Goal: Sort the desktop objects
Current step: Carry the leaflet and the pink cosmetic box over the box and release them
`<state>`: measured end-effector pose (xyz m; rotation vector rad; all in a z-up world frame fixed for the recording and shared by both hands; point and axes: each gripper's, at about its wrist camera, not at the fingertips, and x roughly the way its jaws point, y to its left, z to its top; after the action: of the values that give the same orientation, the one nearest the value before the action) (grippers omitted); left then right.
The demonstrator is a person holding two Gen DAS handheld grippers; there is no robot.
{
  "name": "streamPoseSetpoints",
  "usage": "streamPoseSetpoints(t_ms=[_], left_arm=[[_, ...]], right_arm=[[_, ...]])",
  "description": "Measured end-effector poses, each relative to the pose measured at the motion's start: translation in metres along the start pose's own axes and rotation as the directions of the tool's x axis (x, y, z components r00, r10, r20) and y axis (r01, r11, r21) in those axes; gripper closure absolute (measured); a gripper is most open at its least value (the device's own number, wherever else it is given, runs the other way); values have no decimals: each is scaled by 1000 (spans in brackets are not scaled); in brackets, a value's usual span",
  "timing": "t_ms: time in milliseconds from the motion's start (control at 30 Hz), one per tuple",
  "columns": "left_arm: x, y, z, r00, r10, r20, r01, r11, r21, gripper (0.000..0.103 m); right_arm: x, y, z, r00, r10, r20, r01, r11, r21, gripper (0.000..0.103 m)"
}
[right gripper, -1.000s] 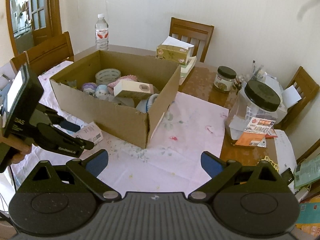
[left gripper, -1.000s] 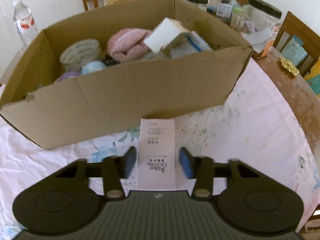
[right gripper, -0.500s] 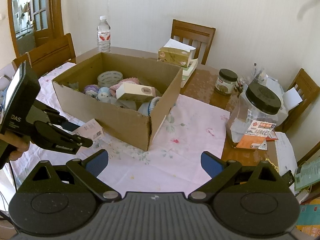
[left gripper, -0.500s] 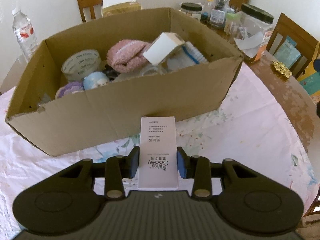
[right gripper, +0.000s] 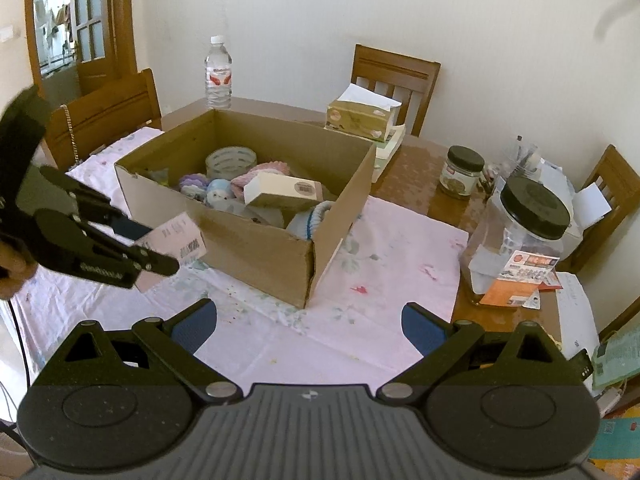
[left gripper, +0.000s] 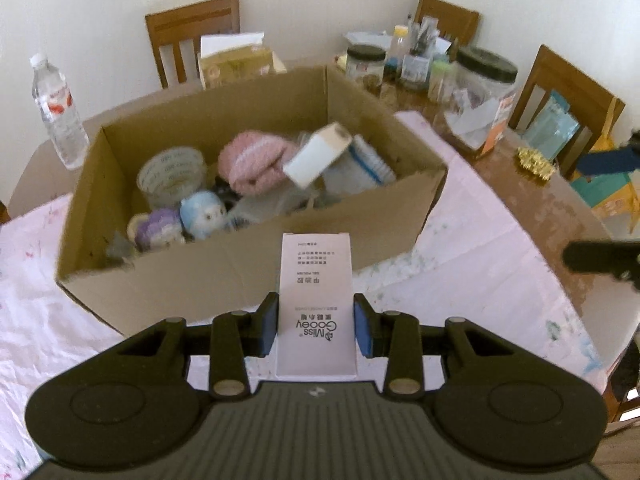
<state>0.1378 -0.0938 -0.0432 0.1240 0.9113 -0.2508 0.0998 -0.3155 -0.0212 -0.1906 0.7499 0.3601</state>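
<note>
My left gripper (left gripper: 315, 326) is shut on a small pale pink box (left gripper: 316, 300) printed "Miss Gooey" and holds it in the air just in front of the near wall of an open cardboard box (left gripper: 224, 276). The same pink box (right gripper: 172, 242) and left gripper (right gripper: 138, 246) show at the left of the right wrist view, beside the cardboard box (right gripper: 260, 248). Inside lie a tape roll (left gripper: 172, 176), a pink knit piece (left gripper: 256, 162), a white carton (left gripper: 316, 158) and small plush toys (left gripper: 200, 214). My right gripper (right gripper: 310, 320) is open and empty above the pink tablecloth (right gripper: 372, 340).
A water bottle (right gripper: 218, 74) stands behind the box. A tissue box (right gripper: 360, 118) sits at the back. A small jar (right gripper: 460, 172) and a large black-lidded jar (right gripper: 520, 236) stand on the bare wood at the right. Chairs (right gripper: 394, 78) ring the table.
My left gripper closed on the pink box, lifted it off the tablecloth and raised it toward the cardboard box's near wall. My right gripper stayed open and barely moved.
</note>
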Motion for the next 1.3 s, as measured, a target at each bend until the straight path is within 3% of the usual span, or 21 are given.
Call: streamPoseSetpoints(t_ms=[367,633,1100,1133,1200,1267,1300], left_arm=[[-28,19,33,999,-34,42,36,998,-52,66],[-33,33,56,996,26,81,-25,1000,-20,66],[-2,62,91,987,115,109,-115,993,-6,65],[0,64,92,986,123,111,-123,992,-8,64],[4,66,93,983,141,117,-142,990,-7,51],[6,68,93,980,156,123,-155,988,-17,27],[6,69,93,979,162,127,-160,987,-26,26]], right_arm=[[-4,6,7,999,37,32,-37,999,-8,2],[-4,11,12,998,52,37,-51,998,-26,2],[-3,22,20,998,48,35,-46,998,-40,2],[-3,22,21,998,45,35,-43,998,-38,2],[-3,22,22,999,41,35,-40,999,-36,2],[-3,23,23,999,39,33,-38,999,-36,2],[-3,23,23,999,37,31,-35,999,-38,2]])
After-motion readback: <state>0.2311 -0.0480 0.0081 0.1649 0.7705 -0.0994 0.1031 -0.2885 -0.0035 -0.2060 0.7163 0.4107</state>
